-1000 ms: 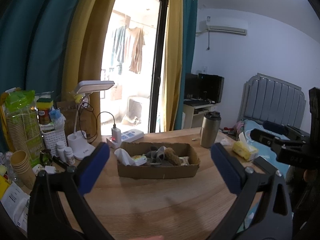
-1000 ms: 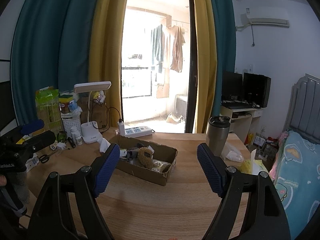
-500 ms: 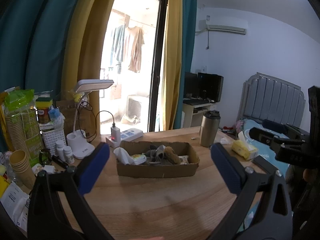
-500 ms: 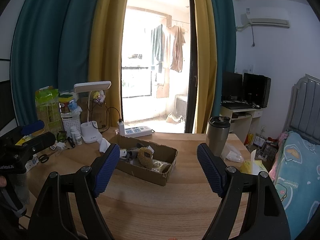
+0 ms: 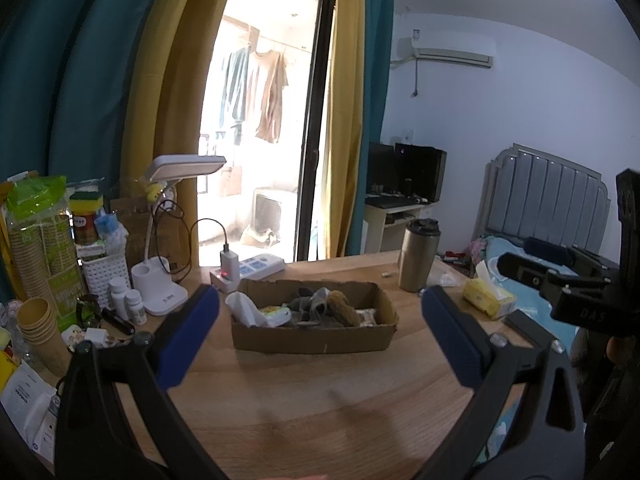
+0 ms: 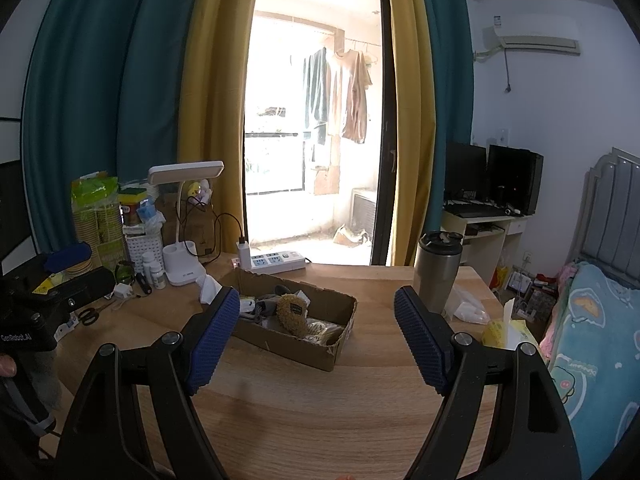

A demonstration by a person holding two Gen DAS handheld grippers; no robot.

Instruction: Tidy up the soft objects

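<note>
Daylight pours in through the open balcony doorway (image 5: 264, 128), the one strong light source in both views, and it is blown out to near white there, so the hanging clothes (image 6: 340, 92) read as dim silhouettes against glare. The room itself is moderately lit and slightly hazy, with a cool cast on the walls. The wooden tabletop (image 5: 304, 408) carries a soft sheen and faint, blurred shadows near the bottom edge. Each hand-held gripper's black frame is dark and underexposed in the foreground. Fisheye distortion bends the curtains (image 6: 100, 112) and walls strongly toward the edges, and the corners vignette to black. Mid-distance detail is reasonably sharp.
</note>
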